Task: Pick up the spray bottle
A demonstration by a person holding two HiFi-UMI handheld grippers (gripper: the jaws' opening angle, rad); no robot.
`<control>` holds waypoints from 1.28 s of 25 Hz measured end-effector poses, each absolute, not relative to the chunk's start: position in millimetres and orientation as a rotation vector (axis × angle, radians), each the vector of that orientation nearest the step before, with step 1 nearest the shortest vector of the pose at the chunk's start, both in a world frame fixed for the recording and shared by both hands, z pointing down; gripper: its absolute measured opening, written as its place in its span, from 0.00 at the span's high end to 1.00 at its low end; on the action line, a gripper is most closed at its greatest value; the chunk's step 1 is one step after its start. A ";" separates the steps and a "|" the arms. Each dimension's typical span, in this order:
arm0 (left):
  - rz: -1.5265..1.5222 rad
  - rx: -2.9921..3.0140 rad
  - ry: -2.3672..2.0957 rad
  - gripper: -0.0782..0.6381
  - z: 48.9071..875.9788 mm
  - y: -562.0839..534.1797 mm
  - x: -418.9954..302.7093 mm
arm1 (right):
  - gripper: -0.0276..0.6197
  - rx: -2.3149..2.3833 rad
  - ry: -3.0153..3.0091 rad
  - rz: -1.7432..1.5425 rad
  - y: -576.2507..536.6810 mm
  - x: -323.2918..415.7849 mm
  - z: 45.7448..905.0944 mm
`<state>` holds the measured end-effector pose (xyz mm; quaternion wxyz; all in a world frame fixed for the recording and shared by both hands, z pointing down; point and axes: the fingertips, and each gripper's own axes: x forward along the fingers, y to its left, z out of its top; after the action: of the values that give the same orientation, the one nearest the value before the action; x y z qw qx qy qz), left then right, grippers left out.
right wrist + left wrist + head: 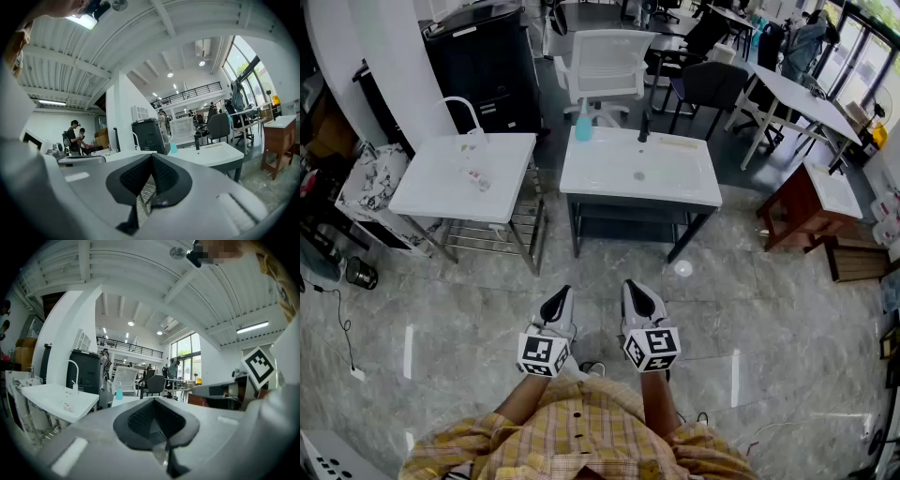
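Note:
The spray bottle (583, 124) is pale blue with a white head. It stands upright at the back left corner of the white sink table (581, 183), well ahead of me. It shows small in the left gripper view (119, 393) and in the right gripper view (173, 147). My left gripper (560, 298) and right gripper (636, 292) hang side by side close to my body, over the floor and far short of the table. Both point forward, roughly level. Each has its jaws shut with nothing between them: left gripper (154, 401), right gripper (151, 159).
A second white table (431, 187) with a curved tap stands left of the sink table. Behind are a black cabinet (483, 56) and a white chair (605, 61). A brown side table (797, 211) sits to the right. Grey tiled floor lies between me and the tables.

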<state>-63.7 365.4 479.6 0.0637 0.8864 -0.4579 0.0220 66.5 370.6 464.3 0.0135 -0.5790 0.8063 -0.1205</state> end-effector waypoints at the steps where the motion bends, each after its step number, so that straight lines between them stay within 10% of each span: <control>1: 0.064 2.678 -1.384 0.89 478.9 365.8 -62.2 | 0.97 -1.804 2.514 -0.371 371.3 67.7 463.7; 32: 0.089 2.619 -1.427 0.89 485.0 251.7 -44.0 | 0.96 -1.722 2.544 -0.436 251.3 80.3 469.2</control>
<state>-44.0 251.7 485.0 0.0789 0.8750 -0.4768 0.0296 80.3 251.3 469.2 0.0195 -0.5549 0.8197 -0.1406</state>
